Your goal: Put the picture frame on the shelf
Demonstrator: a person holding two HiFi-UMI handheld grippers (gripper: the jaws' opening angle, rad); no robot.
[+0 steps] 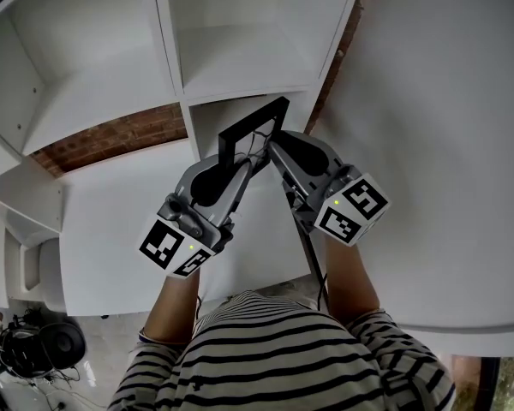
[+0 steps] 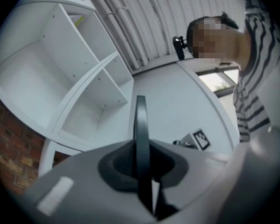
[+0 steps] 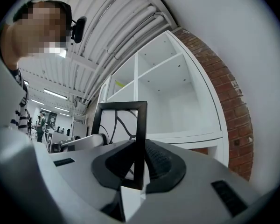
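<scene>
A person in a striped shirt (image 1: 283, 358) holds one gripper in each hand. The left gripper (image 1: 242, 166) is squeezed tight on the left side of the picture frame (image 1: 255, 116) — its jaws pinch the thin black edge. The right gripper (image 1: 276, 148) pinches the frame's right side the same way. The frame stands upright in the air between them, not on the shelf (image 1: 173, 50) — it is right in front of one low opening. The shelf is white, with square boxes. Behind it is a red brick wall (image 1: 111, 135).
</scene>
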